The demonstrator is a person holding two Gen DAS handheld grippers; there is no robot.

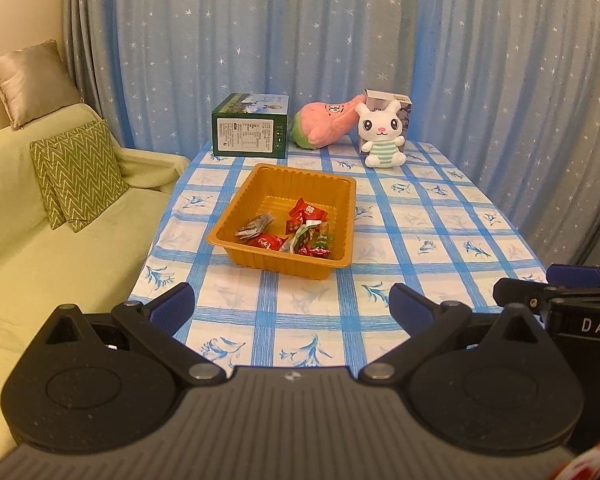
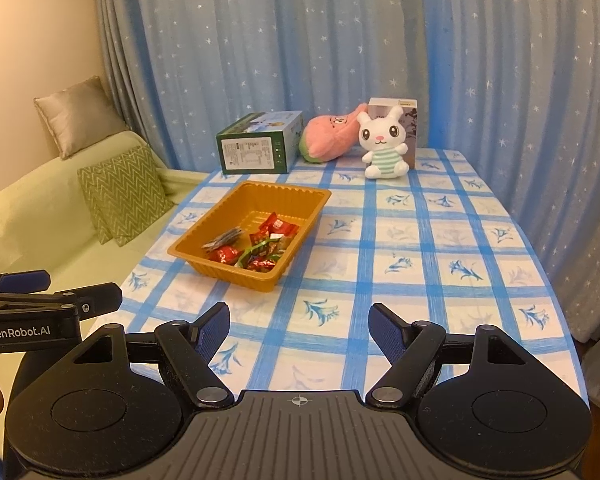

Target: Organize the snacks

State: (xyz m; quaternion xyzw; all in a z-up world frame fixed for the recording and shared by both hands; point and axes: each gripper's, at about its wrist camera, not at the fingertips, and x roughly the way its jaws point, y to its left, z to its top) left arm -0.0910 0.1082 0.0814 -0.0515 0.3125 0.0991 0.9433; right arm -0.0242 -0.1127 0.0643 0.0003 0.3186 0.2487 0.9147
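Observation:
An orange plastic tray (image 1: 260, 182) (image 2: 220, 208) sits on the blue checked tablecloth and holds several wrapped snacks (image 1: 296, 232) (image 2: 256, 246), mostly red, with green and grey ones. My left gripper (image 1: 292, 304) is open and empty, held above the table's near edge, short of the tray. My right gripper (image 2: 300, 328) is open and empty, to the right of the left one and also short of the tray. Each gripper shows at the edge of the other's view.
At the table's far end stand a green box (image 1: 250, 128) (image 2: 258, 144), a pink plush (image 1: 326, 122) (image 2: 332, 134), a white bunny toy (image 1: 382, 132) (image 2: 384, 144) and a small carton (image 1: 404, 104) (image 2: 410, 120). A green sofa (image 1: 40, 240) with cushions lies left. A curtain hangs behind.

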